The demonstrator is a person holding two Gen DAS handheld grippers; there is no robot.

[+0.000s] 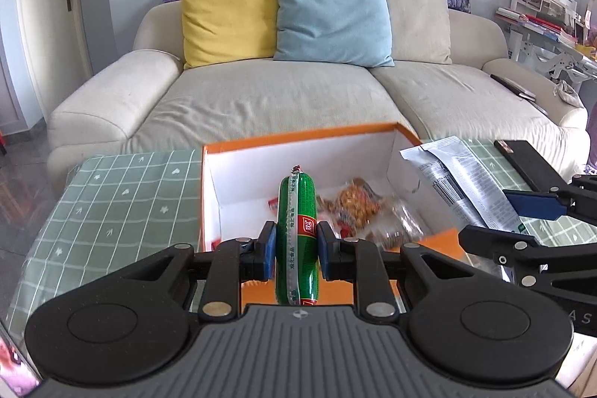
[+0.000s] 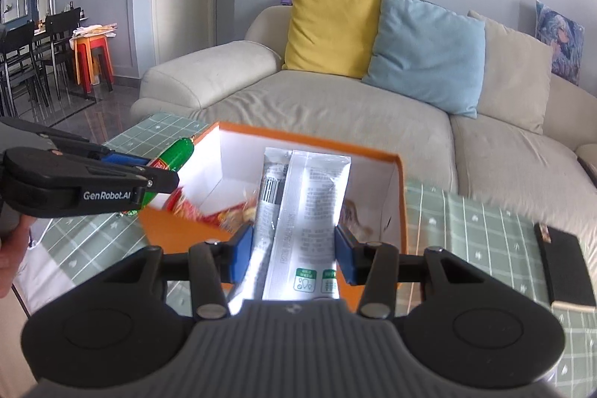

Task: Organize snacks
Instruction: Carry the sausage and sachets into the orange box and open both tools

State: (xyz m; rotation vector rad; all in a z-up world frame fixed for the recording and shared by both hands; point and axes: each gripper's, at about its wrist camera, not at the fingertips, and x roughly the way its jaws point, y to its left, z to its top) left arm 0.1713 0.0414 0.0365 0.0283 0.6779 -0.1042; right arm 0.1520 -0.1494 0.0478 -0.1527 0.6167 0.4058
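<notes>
My left gripper (image 1: 296, 245) is shut on a green sausage stick (image 1: 297, 234) with a red label, held upright above the near wall of an orange box (image 1: 298, 138). The box is white inside and holds several snack packets (image 1: 358, 207). My right gripper (image 2: 294, 248) is shut on a silver-white foil packet (image 2: 306, 211), held lengthwise over the same orange box (image 2: 399, 196). In the right wrist view the left gripper (image 2: 156, 170) comes in from the left with the green sausage (image 2: 175, 155). In the left wrist view the right gripper (image 1: 518, 215) holds the foil packet (image 1: 451, 178) at the right.
The box stands on a table with a green checked cloth (image 1: 123, 196). A black flat object (image 2: 563, 271) lies on the cloth at the right. Behind is a beige sofa (image 1: 280, 99) with yellow, blue and beige cushions. A person stands at the far right (image 1: 591, 6).
</notes>
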